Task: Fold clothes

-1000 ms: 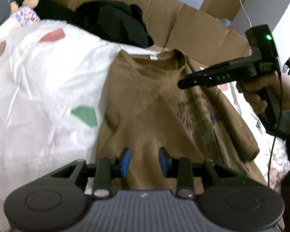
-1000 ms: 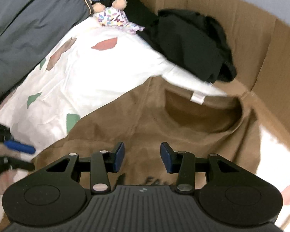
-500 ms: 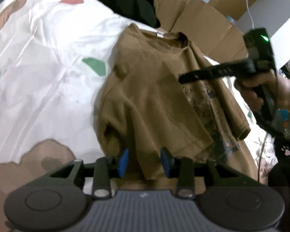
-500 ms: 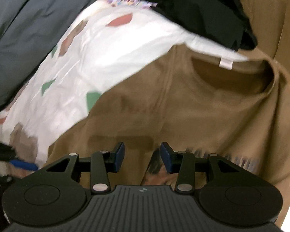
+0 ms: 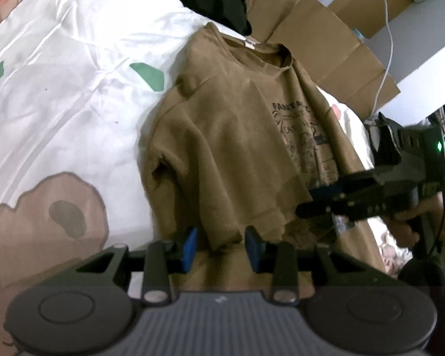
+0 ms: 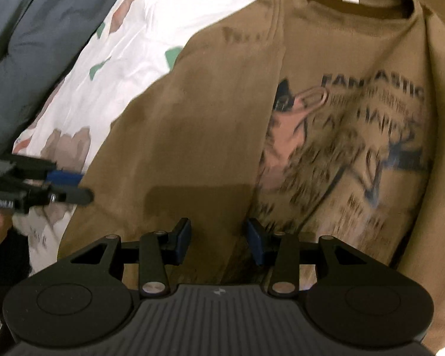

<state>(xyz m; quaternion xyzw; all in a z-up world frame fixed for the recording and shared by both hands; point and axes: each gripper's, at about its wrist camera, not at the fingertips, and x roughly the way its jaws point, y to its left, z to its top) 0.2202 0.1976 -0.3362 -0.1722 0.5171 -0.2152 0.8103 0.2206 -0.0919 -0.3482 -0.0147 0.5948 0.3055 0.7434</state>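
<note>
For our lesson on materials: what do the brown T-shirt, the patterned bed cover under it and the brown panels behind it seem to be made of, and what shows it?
Brown T-shirt: soft matte knit, probably cotton; it drapes and creases, with a print on the chest.
Bed cover: smooth woven cloth with a slight sheen and fine wrinkles.
Brown panels: cardboard, apparently; flat, stiff, dull, with straight fold lines.

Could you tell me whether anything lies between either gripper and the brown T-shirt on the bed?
Nothing visible does. The brown T-shirt lies in the open on the white bedsheet, its hem corner right in front of the left gripper, whose jaws have just been closing. The right gripper hovers over its front, jaws apart and empty.
</note>
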